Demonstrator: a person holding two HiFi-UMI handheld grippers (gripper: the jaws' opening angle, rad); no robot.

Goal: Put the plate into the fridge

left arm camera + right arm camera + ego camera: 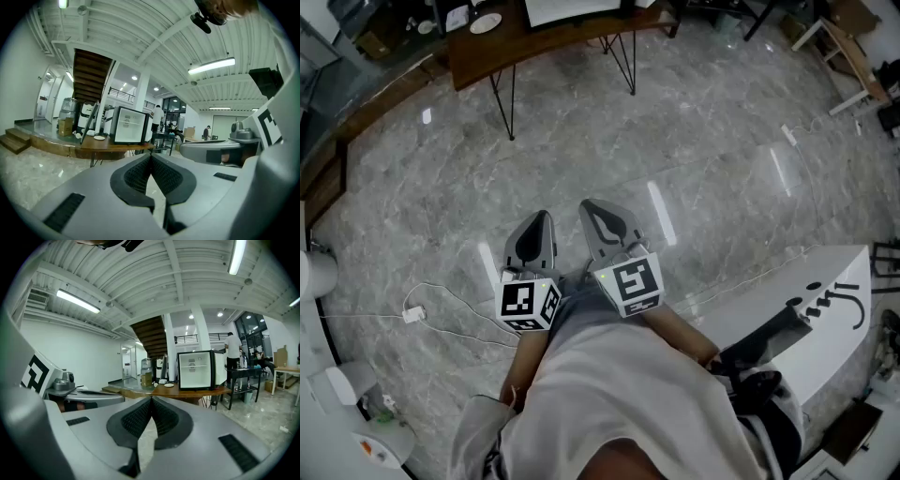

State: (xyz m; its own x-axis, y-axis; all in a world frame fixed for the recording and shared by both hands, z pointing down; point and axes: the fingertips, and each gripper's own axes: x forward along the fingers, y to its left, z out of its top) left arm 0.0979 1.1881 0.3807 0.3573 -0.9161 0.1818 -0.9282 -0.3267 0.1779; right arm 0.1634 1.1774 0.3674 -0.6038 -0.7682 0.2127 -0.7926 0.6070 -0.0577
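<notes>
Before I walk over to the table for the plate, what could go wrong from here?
1. The white cable loops across the floor on your left and could catch a foot.
2. The left gripper and right gripper are both shut and empty, so they must open before reaching the plate.
3. The plate lies flat on the wooden table beside the mini fridge. Its low rim may be hard to pinch and could slide.

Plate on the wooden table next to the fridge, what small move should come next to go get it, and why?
Probably a step forward toward the table. The plate lies there beside the fridge, across a stretch of floor. The left gripper and the right gripper are both empty, jaws together, pointing that way.
</notes>
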